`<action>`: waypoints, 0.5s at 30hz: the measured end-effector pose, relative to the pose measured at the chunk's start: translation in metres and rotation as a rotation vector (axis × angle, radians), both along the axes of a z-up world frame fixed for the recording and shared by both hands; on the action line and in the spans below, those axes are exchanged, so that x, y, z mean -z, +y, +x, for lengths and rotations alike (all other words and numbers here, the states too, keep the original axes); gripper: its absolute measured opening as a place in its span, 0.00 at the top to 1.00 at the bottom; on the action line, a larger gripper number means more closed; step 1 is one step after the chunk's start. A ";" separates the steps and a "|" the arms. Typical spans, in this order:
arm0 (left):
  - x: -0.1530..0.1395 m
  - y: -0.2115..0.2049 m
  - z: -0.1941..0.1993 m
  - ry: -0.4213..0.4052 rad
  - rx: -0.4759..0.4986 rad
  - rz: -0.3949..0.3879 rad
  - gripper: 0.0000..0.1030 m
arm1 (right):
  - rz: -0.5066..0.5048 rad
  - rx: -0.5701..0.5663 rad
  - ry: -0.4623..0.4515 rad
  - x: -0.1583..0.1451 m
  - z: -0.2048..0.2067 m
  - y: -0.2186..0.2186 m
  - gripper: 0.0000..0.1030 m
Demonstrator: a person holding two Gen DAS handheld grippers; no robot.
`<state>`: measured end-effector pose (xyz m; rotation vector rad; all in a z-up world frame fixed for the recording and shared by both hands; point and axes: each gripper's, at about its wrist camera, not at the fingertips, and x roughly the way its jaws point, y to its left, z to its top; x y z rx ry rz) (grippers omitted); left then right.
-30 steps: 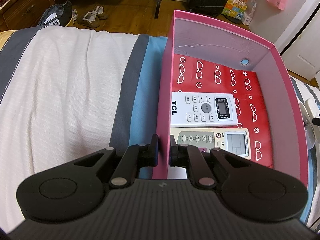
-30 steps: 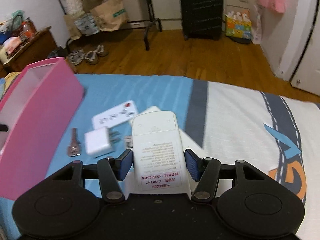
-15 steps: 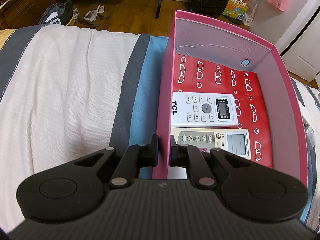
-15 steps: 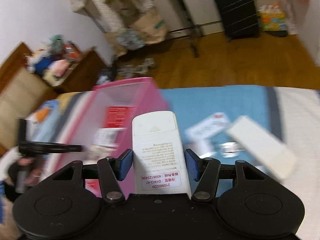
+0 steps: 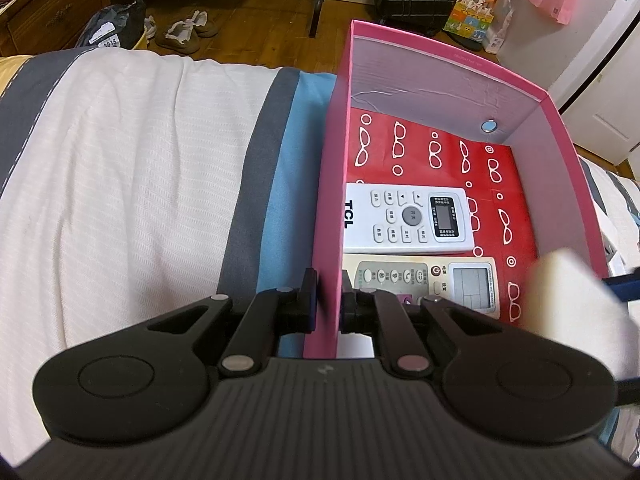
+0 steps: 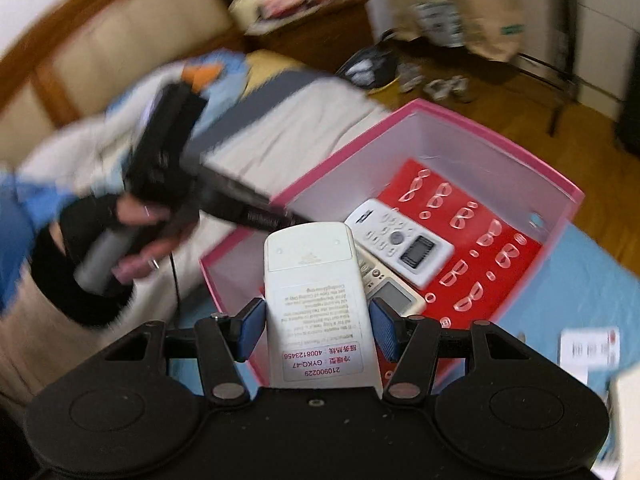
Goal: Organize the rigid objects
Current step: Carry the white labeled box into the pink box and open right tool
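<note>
Left hand-held gripper (image 5: 327, 309) clamped on the near left wall of the pink box (image 5: 448, 64), on the bed (image 5: 132, 184). Right hand-held gripper (image 6: 316, 322) closed on a white remote (image 6: 316, 292), label side up, held over the box's near end. Just beyond, inside the box: a beige remote (image 5: 436, 280), then a white TCL remote (image 5: 404, 218) beside it, both face up on red paper with a glasses print (image 5: 508, 184). Farther right, outside the box, a blurred white card (image 6: 588, 346) on the blue sheet.
</note>
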<state>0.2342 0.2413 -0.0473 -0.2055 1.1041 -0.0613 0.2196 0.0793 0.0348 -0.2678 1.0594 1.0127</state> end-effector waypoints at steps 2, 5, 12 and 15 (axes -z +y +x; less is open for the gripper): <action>0.000 0.000 0.000 -0.001 0.002 -0.003 0.92 | -0.058 -0.093 -0.004 0.012 0.006 0.013 0.40; 0.000 0.000 0.000 -0.002 0.003 -0.002 0.92 | -0.133 -0.220 -0.018 0.031 0.009 0.024 0.40; 0.001 0.000 -0.001 -0.007 0.016 0.002 0.92 | -0.136 -0.382 0.049 0.049 0.018 0.037 0.40; 0.000 -0.001 -0.002 -0.010 0.025 0.011 0.92 | -0.170 -0.445 0.057 0.054 0.019 0.043 0.39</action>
